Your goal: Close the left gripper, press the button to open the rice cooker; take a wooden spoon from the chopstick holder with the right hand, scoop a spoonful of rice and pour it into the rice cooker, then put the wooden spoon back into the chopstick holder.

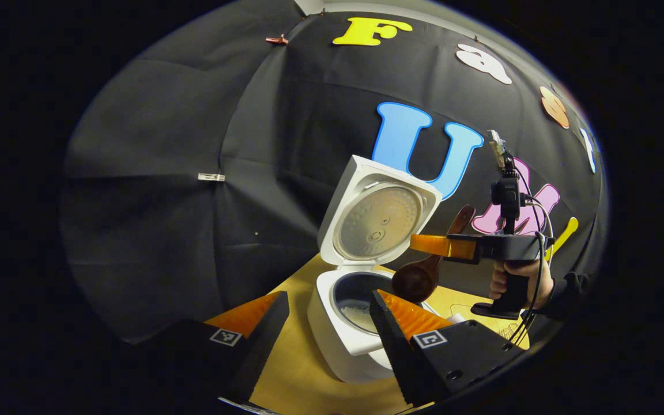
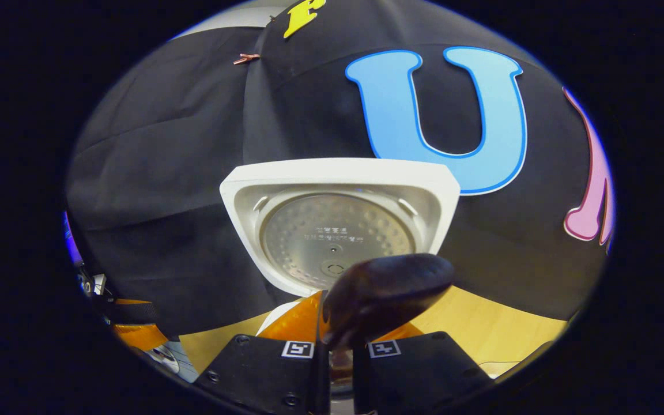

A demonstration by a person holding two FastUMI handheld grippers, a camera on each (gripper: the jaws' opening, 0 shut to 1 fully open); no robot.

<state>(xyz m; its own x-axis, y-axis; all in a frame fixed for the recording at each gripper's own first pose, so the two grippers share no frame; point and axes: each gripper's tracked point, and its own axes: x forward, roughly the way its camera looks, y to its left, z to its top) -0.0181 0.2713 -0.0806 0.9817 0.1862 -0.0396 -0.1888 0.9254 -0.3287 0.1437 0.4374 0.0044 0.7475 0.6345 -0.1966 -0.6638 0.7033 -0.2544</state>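
Observation:
The white rice cooker (image 1: 343,340) stands on the wooden table with its lid (image 1: 375,216) swung up and open. Some rice lies in the dark inner pot (image 1: 358,302). My left gripper (image 1: 327,314) is open, its fingers on either side of the cooker's body, close in front. My right gripper (image 1: 427,245), held by a hand (image 1: 525,279), is shut on the handle of the dark wooden spoon (image 1: 418,276), whose bowl hangs tilted down over the pot's right rim. In the right gripper view the right gripper (image 2: 339,331) pinches the wooden spoon (image 2: 387,291) in front of the lid (image 2: 338,222).
The yellow wooden table (image 1: 291,369) runs out to the black cloth wall behind the cooker. A small white object (image 1: 455,317) sits partly hidden just right of the cooker. More bare tabletop (image 2: 499,328) lies to the right of the cooker.

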